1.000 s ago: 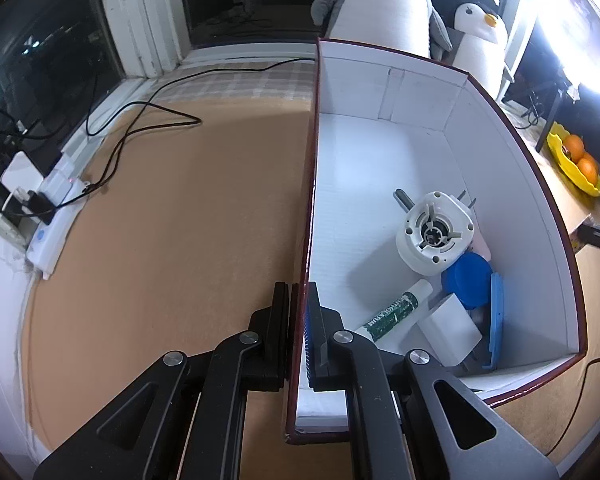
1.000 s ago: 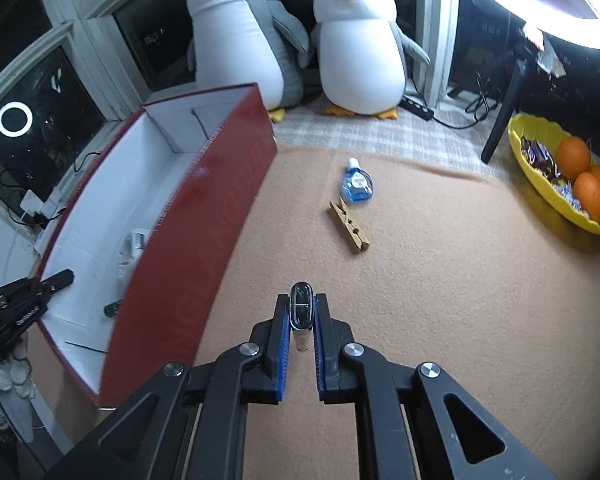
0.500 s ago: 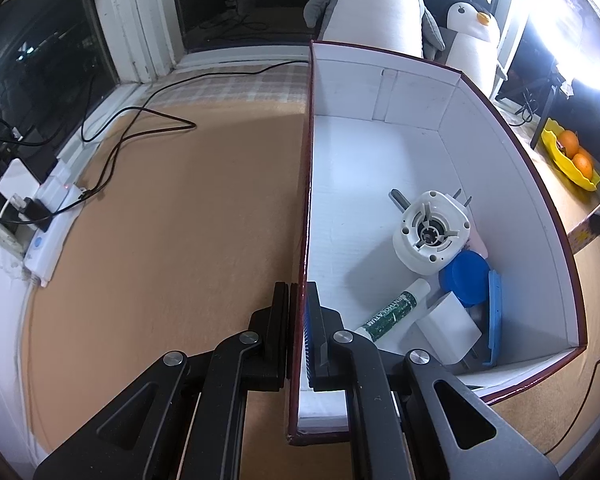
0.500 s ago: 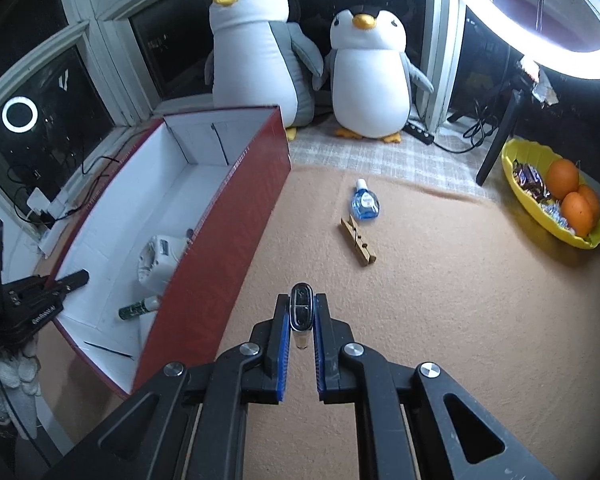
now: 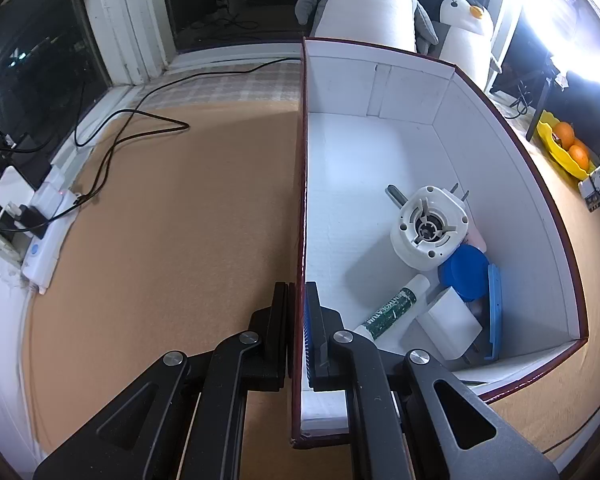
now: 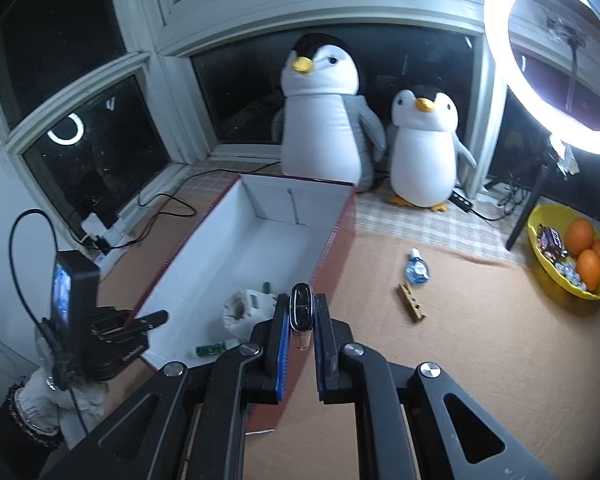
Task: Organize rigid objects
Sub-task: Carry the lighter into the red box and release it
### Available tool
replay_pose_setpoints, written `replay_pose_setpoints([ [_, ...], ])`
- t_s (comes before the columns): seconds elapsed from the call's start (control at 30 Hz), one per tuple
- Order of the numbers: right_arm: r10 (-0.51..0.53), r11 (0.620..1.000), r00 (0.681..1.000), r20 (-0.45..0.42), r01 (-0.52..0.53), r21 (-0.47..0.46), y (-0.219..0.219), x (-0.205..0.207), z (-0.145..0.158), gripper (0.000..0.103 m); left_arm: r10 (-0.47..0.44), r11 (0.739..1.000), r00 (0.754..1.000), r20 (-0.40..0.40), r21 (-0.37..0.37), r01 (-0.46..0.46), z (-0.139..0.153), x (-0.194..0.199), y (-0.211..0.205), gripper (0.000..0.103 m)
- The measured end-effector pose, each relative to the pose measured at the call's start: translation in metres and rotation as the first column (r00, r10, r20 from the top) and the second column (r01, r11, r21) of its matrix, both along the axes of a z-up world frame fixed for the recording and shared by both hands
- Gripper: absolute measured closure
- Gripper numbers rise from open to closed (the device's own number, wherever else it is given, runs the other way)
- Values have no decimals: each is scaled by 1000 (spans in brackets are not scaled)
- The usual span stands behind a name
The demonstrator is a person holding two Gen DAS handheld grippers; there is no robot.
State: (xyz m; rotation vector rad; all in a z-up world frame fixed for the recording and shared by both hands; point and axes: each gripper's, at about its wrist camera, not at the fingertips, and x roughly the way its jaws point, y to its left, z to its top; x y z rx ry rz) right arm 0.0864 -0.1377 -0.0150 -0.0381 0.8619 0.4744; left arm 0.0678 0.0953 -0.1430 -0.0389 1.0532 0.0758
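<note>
Black left fingers (image 5: pixel 297 320) clamp the box wall (image 5: pixel 300 184) (right fingers (image 6: pixel 301 320) pinch a lighter (image 6: pixel 301 308)).

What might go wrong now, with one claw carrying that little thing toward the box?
The right claw pinches only the small dark-capped item, so it might slip out short of the box. The left claw clamps the box wall; a bump could tip it. The clothespin and blue bottle remain outside.
</note>
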Motion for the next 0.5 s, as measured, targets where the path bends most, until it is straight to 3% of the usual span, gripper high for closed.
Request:
replay_pose_setpoints([
  [0.5,130,992,989,-74,-130,4,56,-11,-22,94,-9,1000,1000,-2,0,9,0,0,-1,97],
])
